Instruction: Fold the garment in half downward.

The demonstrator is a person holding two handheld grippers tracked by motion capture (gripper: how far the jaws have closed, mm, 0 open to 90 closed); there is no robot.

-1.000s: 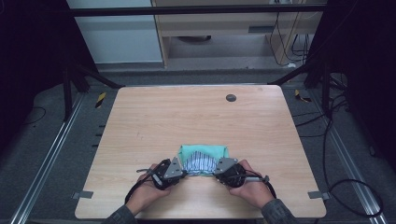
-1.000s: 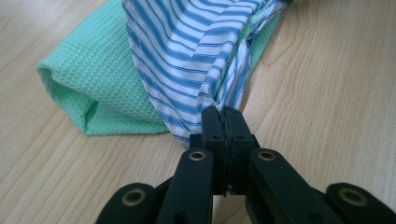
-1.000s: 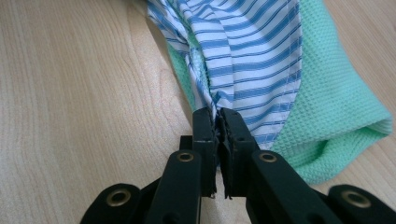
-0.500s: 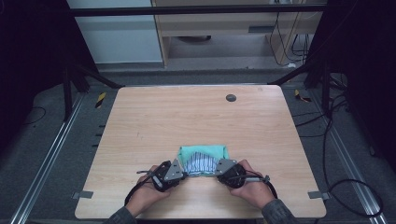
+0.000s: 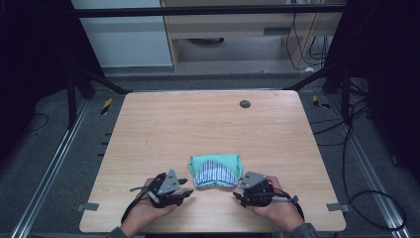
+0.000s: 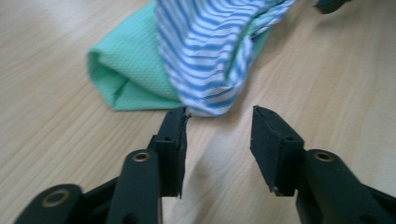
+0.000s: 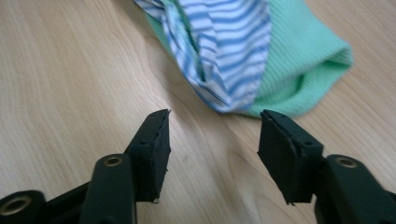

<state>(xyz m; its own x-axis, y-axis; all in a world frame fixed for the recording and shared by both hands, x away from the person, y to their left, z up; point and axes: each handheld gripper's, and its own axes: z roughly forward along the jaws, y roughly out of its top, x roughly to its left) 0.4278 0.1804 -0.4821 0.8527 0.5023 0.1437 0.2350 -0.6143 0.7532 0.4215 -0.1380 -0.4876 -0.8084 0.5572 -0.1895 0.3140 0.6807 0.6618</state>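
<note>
— Both grippers had backed off toward the near edge of the table [image 5: 148, 129] since half a second earlier; they had been right up against the folded cloth then, one at each near corner.

— And at this moment?

— The left gripper [image 5: 184, 192] sat just beside the cloth's near left corner, jaws apart and holding nothing. In the left gripper view its jaws [image 6: 218, 133] stood spread with bare wood between them, the striped edge just beyond the tips, perhaps brushing one.

— The right one?

— Same story. The right gripper [image 5: 236, 194] had its jaws parted too, empty, a little clear of the near right corner; the right gripper view [image 7: 214, 128] showed a gap of table before the fabric began.

— Where was the cloth?

— The folded cloth [image 5: 216, 169] lay flat on the table's near half, between and just beyond the two grippers, green fabric wrapped round a blue-and-white striped part.

— What did that mean for the work?

— I judged the fold had been let go and was holding its shape. Either it was finished, or another fold was coming.
</note>
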